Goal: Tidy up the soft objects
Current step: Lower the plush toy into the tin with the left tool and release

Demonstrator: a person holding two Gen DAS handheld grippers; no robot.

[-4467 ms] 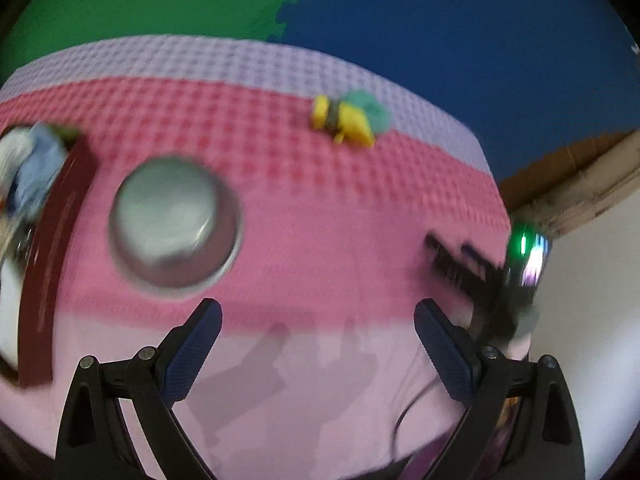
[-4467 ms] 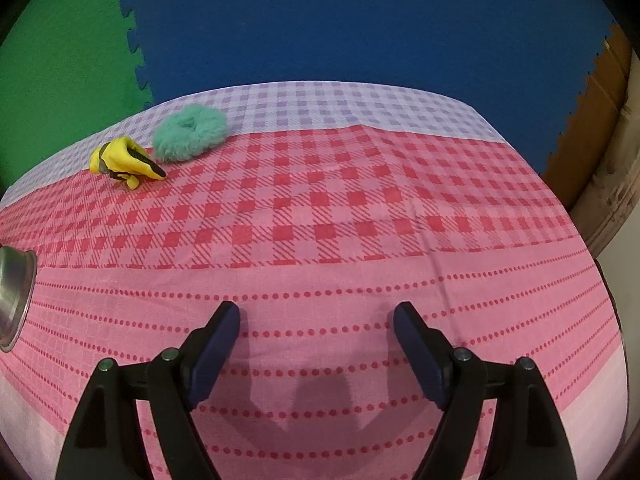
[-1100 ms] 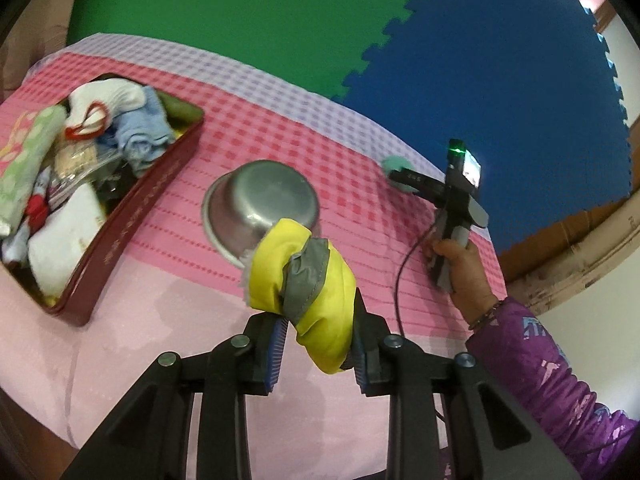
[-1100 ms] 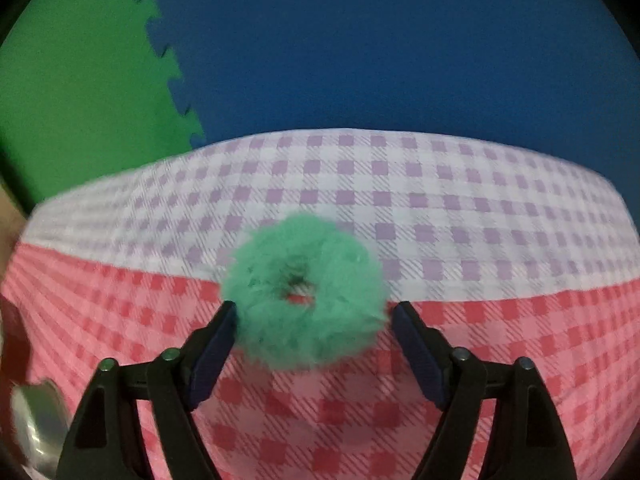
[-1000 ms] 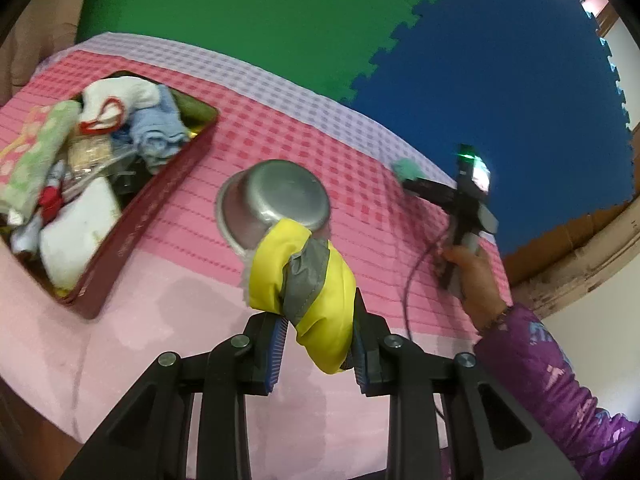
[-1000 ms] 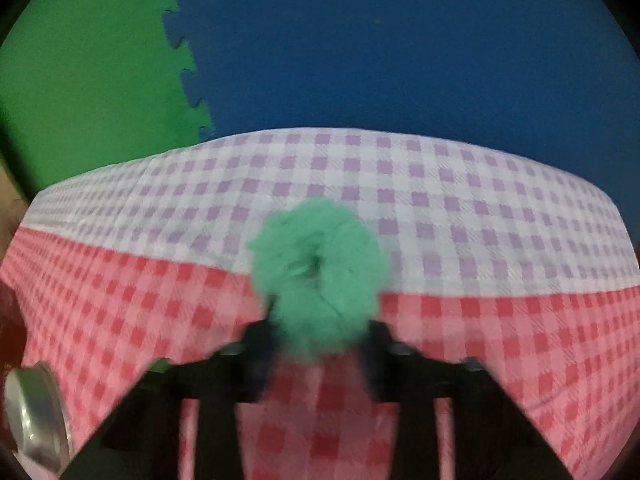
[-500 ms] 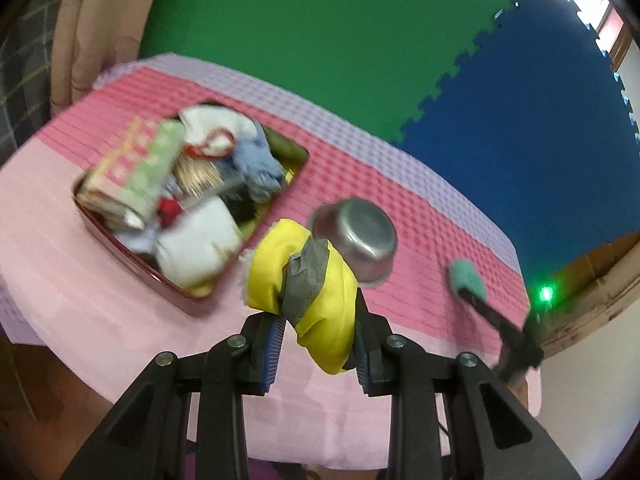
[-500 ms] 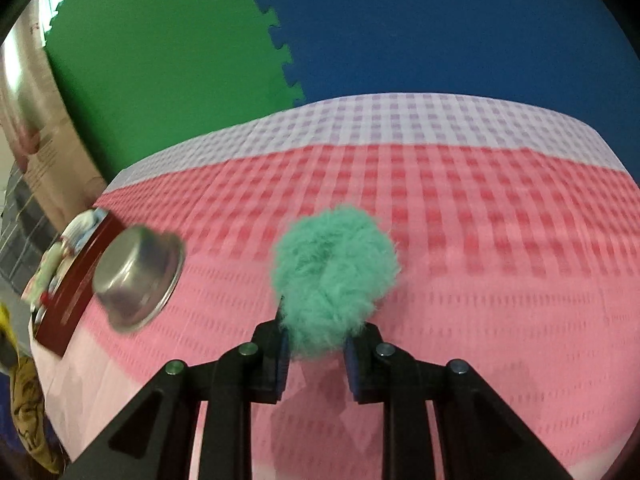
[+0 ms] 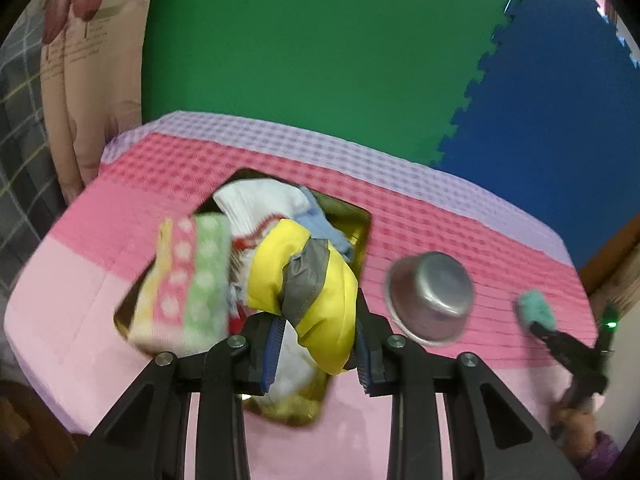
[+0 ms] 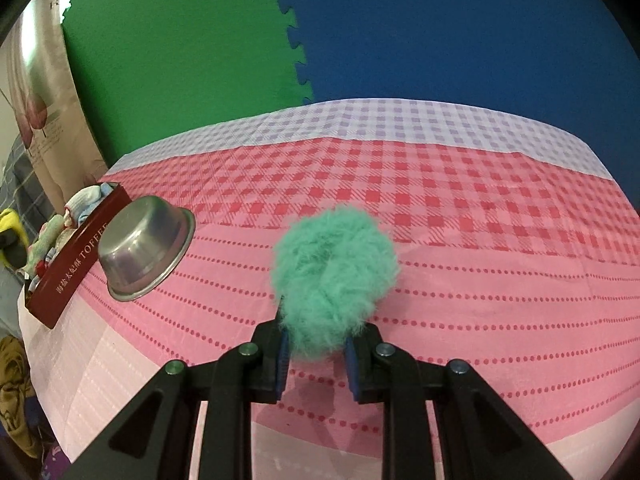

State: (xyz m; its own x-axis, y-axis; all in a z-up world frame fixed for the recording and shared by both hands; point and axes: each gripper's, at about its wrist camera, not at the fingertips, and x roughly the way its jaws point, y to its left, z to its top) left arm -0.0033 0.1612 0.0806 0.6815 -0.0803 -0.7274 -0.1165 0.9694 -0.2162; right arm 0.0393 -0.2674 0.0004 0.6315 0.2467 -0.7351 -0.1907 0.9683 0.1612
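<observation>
While your left gripper (image 9: pixel 316 350) holds its fingers clamped on the yellow soft toy (image 9: pixel 308 288) above the red tin (image 9: pixel 362 240), you have it poised for a drop among the socks and cloths already gathered there. Your right gripper (image 10: pixel 314 354) pinches the green fluffy scrunchie (image 10: pixel 334 276) clear of the tabletop (image 10: pixel 480 240), well right of the upturned steel bowl (image 10: pixel 144 246), likely bound for the same tin.

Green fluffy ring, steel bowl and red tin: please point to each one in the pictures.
Green fluffy ring (image 10: pixel 334 276): right wrist view, middle of its fur.
Steel bowl (image 10: pixel 138 240): right wrist view, its outer side wall.
Red tin (image 10: pixel 76 268): right wrist view, its lettered long side.
</observation>
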